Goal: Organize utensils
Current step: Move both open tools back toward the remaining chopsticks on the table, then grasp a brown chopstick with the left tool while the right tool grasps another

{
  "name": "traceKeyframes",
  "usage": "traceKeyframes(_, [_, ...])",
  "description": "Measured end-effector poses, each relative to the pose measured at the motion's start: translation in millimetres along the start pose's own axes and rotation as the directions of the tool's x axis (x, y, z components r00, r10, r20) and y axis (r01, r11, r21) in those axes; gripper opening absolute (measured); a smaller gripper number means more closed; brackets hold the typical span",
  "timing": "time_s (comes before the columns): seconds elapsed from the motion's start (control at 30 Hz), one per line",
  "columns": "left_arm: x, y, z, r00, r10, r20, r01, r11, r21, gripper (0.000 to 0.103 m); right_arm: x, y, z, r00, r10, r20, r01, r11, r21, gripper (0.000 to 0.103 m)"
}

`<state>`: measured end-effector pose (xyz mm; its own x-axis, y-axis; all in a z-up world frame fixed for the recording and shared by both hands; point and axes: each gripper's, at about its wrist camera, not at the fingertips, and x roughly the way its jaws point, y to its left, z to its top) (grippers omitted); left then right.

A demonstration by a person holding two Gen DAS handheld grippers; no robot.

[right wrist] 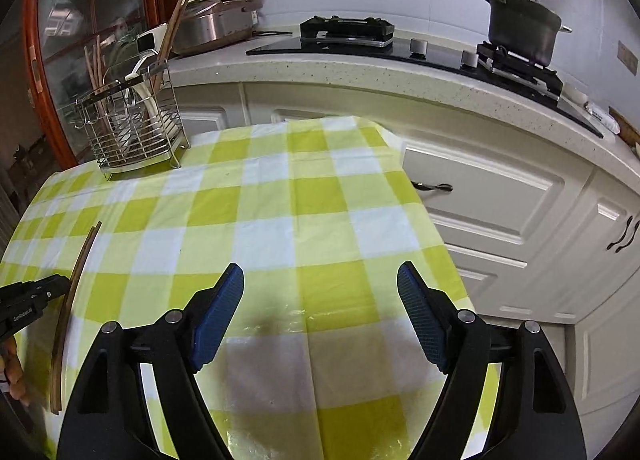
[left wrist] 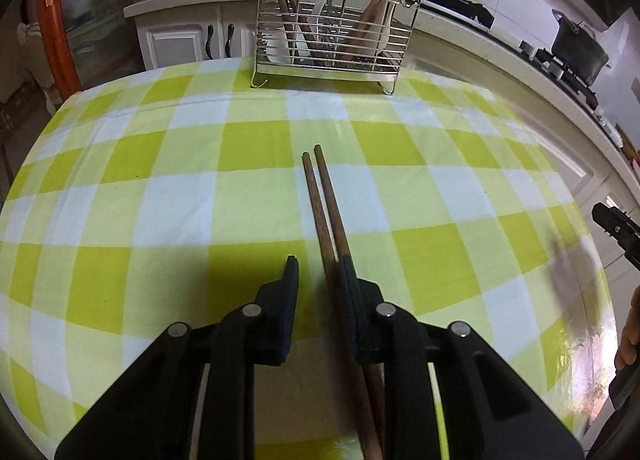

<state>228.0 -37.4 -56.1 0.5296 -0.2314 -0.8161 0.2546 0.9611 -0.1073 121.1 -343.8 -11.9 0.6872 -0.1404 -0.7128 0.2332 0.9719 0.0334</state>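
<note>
Two wooden chopsticks [left wrist: 324, 200] lie side by side on the green-and-white checked tablecloth [left wrist: 160, 180], passing between the fingers of the left gripper [left wrist: 318, 272], close against its right finger. That gripper's jaws stand narrowly apart; whether they pinch the sticks cannot be told. At the table's far edge stands a wire utensil rack [left wrist: 334, 40], already holding chopsticks and a white spoon. Over the cloth, the right gripper [right wrist: 320, 280] hangs with jaws spread wide and nothing between them.

Even, moderately bright indoor light; strong fisheye bending with dark vignetted corners; motion-blur smear at right edge of left view; soft shadows on tablecloth [right wrist: 280, 188].
</note>
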Motion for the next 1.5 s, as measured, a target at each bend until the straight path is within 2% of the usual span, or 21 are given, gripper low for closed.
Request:
traceKeyframes(0.2, [5.9, -12.8, 4.1, 0.997, 0.07, -0.015, -0.069, 0.997, 0.047, 0.02, 3.1, 7.2, -2.7, 1.0, 0.011, -0.01, -0.011, 1.0, -0.013, 0.074])
traceKeyframes(0.3, [7.6, -11.7, 6.1, 0.994, 0.105, -0.015, -0.104, 0.992, 0.072, 0.009, 3.3, 10.2, -3.2, 1.0, 0.015, -0.016, -0.016, 1.0, -0.019, 0.074])
traceKeyframes(0.57, [1.7, 22.5, 7.1, 0.992, 0.128, -0.015, -0.127, 0.992, 0.023, 0.008, 7.2, 25.8, -4.5, 0.998, 0.035, -0.042, -0.036, 0.999, -0.028, 0.074])
traceKeyframes(0.73, [-5.8, 47.7, 7.1, 0.991, 0.132, 0.0, -0.131, 0.991, -0.022, 0.007, 11.3, 59.2, -5.0, 0.991, 0.105, -0.088, -0.109, 0.993, -0.044, 0.074])
traceKeyframes(1.0, [-13.1, 77.1, 6.9, 0.992, 0.123, 0.023, -0.121, 0.99, -0.073, 0.007, 21.1, 131.7, -11.2, 0.974, 0.162, -0.158, -0.18, 0.978, -0.103, 0.074])
traceKeyframes(1.3, [-22.3, 106.0, 5.3, 0.993, 0.108, 0.055, -0.101, 0.987, -0.126, 0.007, 27.9, 199.5, -11.8, 0.96, 0.194, -0.203, -0.229, 0.959, -0.164, 0.071])
traceKeyframes(1.5, [-29.4, 116.3, 4.0, 0.993, 0.094, 0.072, -0.084, 0.987, -0.137, 0.007, 31.1, 227.3, -11.1, 0.959, 0.188, -0.213, -0.232, 0.952, -0.202, 0.067])
